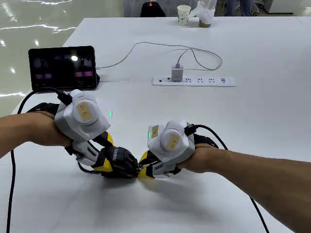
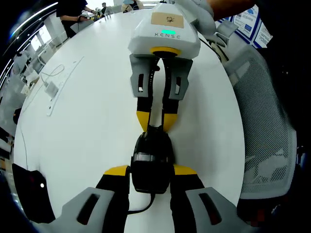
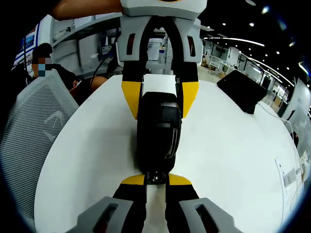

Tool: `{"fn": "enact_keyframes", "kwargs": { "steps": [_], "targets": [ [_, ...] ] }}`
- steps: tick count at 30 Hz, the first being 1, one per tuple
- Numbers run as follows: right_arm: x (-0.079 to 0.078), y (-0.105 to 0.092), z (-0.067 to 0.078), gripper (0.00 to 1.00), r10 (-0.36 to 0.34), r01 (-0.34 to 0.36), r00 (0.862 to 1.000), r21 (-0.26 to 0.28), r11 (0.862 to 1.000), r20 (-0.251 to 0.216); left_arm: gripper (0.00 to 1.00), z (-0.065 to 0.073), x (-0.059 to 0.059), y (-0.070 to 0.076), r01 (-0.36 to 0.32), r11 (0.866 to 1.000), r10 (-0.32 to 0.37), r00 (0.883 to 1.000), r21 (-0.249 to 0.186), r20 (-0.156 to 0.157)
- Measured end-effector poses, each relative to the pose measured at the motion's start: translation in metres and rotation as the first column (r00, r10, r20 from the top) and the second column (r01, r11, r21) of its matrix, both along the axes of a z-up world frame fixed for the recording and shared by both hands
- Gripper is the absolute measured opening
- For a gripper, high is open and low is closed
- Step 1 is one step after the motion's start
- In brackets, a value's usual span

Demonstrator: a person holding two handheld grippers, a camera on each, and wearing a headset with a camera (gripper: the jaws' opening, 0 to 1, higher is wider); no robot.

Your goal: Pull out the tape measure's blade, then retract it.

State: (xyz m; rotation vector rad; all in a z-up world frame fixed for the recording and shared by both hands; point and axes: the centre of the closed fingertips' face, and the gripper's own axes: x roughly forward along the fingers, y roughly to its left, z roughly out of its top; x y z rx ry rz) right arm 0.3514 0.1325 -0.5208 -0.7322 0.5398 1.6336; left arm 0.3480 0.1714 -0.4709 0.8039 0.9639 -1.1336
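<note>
A black tape measure (image 1: 121, 163) lies low over the white table (image 1: 243, 121), held between both grippers. My left gripper (image 2: 150, 171) is shut on the tape measure's body (image 2: 151, 162), one yellow pad on each side. My right gripper (image 3: 156, 180) faces it from the other side and is shut on the blade's end tab (image 3: 155, 176), right at the case mouth. Almost no blade shows between the case (image 3: 158, 131) and the tab. In the head view the left gripper (image 1: 111, 156) and the right gripper (image 1: 144, 171) nearly touch tip to tip.
A dark tablet (image 1: 63, 67) stands at the back left. A white power strip (image 1: 194, 80) with a charger and a looping cable lies mid-table. A paper cup (image 1: 183, 14) stands at the far edge. A grey mesh chair (image 2: 272, 121) is beside the table.
</note>
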Motion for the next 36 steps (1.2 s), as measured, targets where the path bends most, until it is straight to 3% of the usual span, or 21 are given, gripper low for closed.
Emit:
{"fn": "enact_keyframes", "kwargs": {
  "steps": [19,36],
  "targets": [
    [0.0,-0.002,0.001,0.09,0.019,-0.019,1.0,-0.011,1.0,0.001,0.25,0.0,0.0,0.0,0.002,1.0,-0.002,1.0,0.003,-0.008],
    [0.003,-0.019,0.001,0.09,0.025,-0.025,1.0,-0.03,0.999,0.004,0.25,-0.001,0.002,0.0,-0.006,1.0,0.006,1.0,-0.001,-0.014]
  ]
}}
